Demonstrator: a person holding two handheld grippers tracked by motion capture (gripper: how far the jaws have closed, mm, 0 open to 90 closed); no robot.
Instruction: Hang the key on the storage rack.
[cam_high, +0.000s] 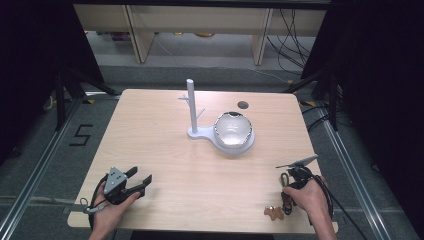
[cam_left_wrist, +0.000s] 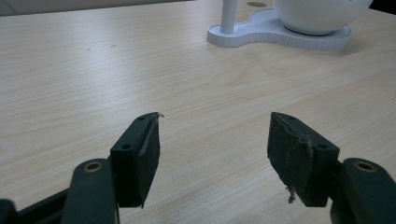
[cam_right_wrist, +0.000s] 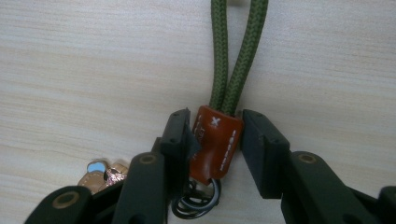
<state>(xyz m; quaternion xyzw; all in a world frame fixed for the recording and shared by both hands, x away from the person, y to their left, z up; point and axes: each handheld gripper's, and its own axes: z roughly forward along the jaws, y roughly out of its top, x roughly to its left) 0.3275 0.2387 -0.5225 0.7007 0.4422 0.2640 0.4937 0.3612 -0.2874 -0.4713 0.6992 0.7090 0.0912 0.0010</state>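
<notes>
The right hand-held gripper (cam_right_wrist: 215, 135) has its jaws partly closed around the brown leather tab (cam_right_wrist: 214, 142) of a keychain, both pads against its sides. The green cord loop (cam_right_wrist: 236, 51) runs away from the tab across the pale wooden tabletop (cam_right_wrist: 70, 70), a metal ring (cam_right_wrist: 198, 203) beneath the tab. The left hand-held gripper (cam_left_wrist: 214, 140) is wide open, empty, well apart from the white stand (cam_high: 200, 131).
</notes>
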